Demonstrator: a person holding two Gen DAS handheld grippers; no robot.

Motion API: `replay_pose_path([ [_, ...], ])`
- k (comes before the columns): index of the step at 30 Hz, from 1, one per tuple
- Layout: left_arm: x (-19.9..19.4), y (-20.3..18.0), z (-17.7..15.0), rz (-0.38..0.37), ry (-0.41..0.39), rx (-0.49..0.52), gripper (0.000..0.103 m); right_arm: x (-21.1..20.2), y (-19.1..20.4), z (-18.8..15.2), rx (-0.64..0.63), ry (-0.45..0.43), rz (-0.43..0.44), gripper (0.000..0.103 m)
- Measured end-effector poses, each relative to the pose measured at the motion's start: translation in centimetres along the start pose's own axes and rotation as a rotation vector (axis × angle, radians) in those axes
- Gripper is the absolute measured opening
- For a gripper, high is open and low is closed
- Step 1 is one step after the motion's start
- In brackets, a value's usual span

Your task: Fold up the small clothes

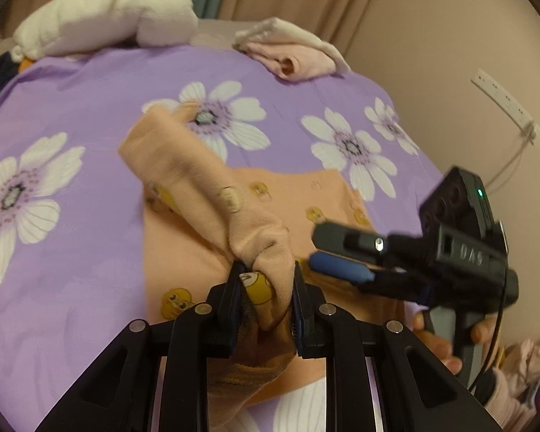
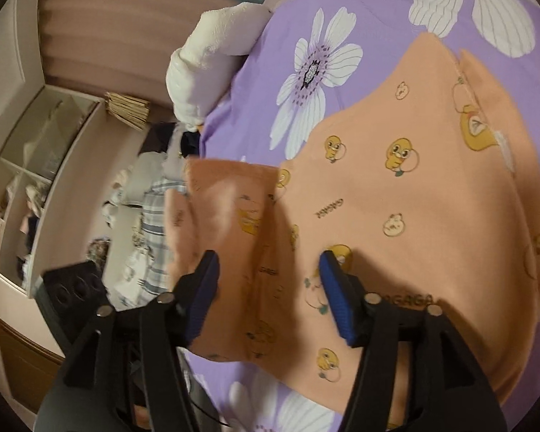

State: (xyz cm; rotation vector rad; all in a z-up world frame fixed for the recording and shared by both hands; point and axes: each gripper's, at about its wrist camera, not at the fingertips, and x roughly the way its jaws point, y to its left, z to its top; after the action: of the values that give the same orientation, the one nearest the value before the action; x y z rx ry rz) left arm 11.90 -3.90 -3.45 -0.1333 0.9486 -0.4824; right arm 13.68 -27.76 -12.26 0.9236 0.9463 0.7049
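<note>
1. Peach cotton baby garment (image 1: 298, 194) printed with small yellow ducks lies spread on a purple bed sheet (image 1: 90, 115) patterned with large white daisies.
2. Left gripper (image 1: 266, 288) is clenched on a bunched fold of that garment; the cloth is pinched between its blue-lined pads and lifted off the sheet.
3. From the pinch, a long sleeve-like strip of the garment (image 1: 183, 165) runs away from the camera and ends over a daisy.
4. Right gripper (image 1: 342, 255), seen from the left wrist view, sits just beside the left one, low over the flat part of the garment; a bare hand (image 1: 446, 338) grips its grey handle.
5. In the right wrist view the right gripper (image 2: 270, 266) has its jaws spread wide and holds nothing; the blue fingertips (image 2: 333, 270) hover above the peach fabric (image 2: 396, 187), and I cannot tell whether they touch it.
6. A raised fold of the garment (image 2: 226, 201) stands between and beyond those fingers.
7. A white fluffy rolled towel (image 1: 104, 14) rests at the far edge of the bed, and a pale pink folded cloth (image 1: 291, 50) lies near it on the sheet.
8. A white power strip (image 1: 504, 100) hangs on the beige wall to the right.
9. White shelving (image 2: 28, 187) stands beside the bed in the right wrist view.
</note>
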Motion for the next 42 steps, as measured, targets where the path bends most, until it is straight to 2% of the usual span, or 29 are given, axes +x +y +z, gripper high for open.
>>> replay_pose_path([
  [2, 0.5, -0.4, -0.2, -0.046, 0.024, 0.019, 0.02, 0.3, 0.0, 0.1, 0.019, 0.017, 0.018, 0.07],
  [5, 1.2, -0.9, -0.6, -0.105, 0.056, 0.029, 0.02, 0.5, -0.1, 0.4, 0.033, 0.048, 0.038, 0.072],
  [8, 2.0, -0.9, -0.8, -0.084, 0.088, 0.026, 0.02, 0.8, -0.1, 0.8, 0.042, 0.073, 0.046, 0.073],
  [10, 1.9, -0.5, -1.3, -0.092, 0.104, 0.014, 0.02, 1.0, -0.3, 1.3, 0.045, 0.083, 0.02, 0.071],
  [16, -0.3, 1.9, -2.7, -0.093, 0.08, -0.061, 0.02, 2.2, 0.7, 1.7, -0.017, 0.133, -0.085, 0.073],
  [19, -1.4, 3.4, -3.2, -0.042, 0.058, -0.092, 0.02, 3.5, 1.3, 2.1, -0.053, 0.142, -0.131, 0.072],
  [22, -2.0, 4.7, -3.4, -0.029, 0.044, -0.129, 0.021, 4.8, 1.7, 2.5, -0.098, 0.134, -0.19, 0.066],
  [24, -2.2, 5.4, -3.5, 0.006, 0.038, -0.148, 0.027, 5.8, 1.8, 2.6, -0.122, 0.126, -0.227, 0.062],
  [28, -2.7, 6.4, -3.9, 0.021, 0.023, -0.178, 0.029, 7.3, 2.3, 2.8, -0.181, 0.122, -0.27, 0.055],
  [31, -3.0, 7.2, -4.1, 0.047, 0.015, -0.196, 0.033, 7.6, 2.7, 2.8, -0.213, 0.12, -0.281, 0.042],
  [33, -3.2, 7.7, -4.2, 0.06, 0.008, -0.209, 0.041, 8.0, 2.7, 2.6, -0.23, 0.126, -0.291, 0.034],
  [37, -3.5, 8.2, -4.4, 0.06, -0.002, -0.222, 0.042, 8.5, 2.8, 2.3, -0.262, 0.129, -0.321, 0.029],
  [40, -3.9, 8.4, -4.7, 0.06, -0.005, -0.227, 0.042, 8.7, 2.8, 2.4, -0.275, 0.121, -0.35, 0.016],
  [42, -4.1, 8.6, -4.8, 0.058, -0.008, -0.228, 0.042, 8.9, 3.2, 2.1, -0.298, 0.111, -0.363, 0.013],
])
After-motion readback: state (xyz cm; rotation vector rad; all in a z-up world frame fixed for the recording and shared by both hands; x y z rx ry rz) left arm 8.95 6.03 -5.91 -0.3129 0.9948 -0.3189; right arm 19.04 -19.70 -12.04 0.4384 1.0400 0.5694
